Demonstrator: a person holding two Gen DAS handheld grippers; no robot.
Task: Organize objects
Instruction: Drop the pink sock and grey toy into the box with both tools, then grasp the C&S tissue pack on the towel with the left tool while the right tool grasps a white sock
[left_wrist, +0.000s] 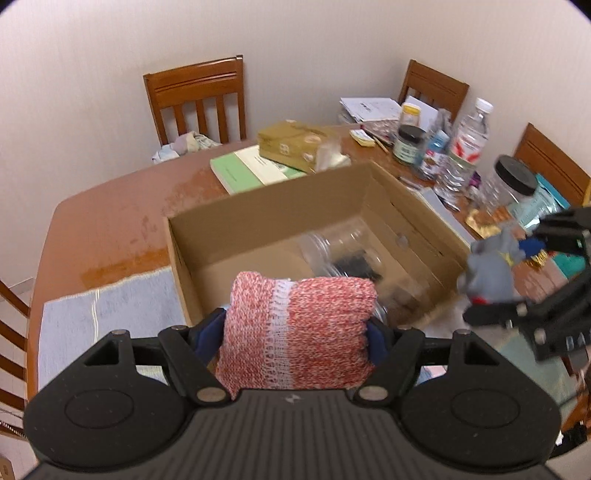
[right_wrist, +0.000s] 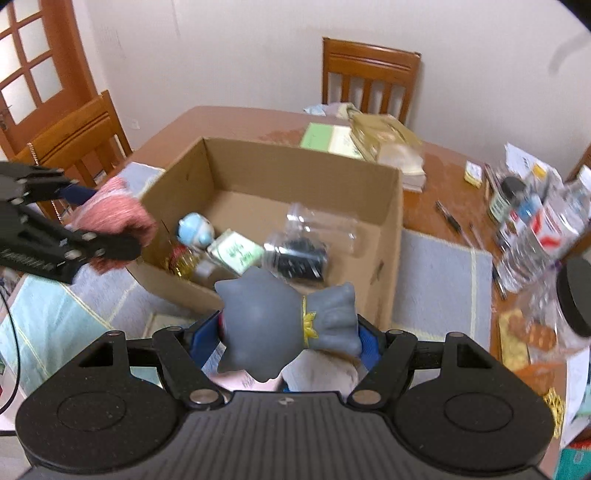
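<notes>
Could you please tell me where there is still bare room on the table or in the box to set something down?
Bare wooden tabletop lies between the open cardboard box, the far chair and the pale blue cloth mat. The box's far floor is bare. Bottles and jars crowd the other side.

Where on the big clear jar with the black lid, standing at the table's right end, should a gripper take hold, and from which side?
Grip the clear jar around its body just under the black lid, probably from above and the box side. It stands upright, its walls look round and smooth, and bottles and packets crowd its other sides. Both grippers are full now.
</notes>
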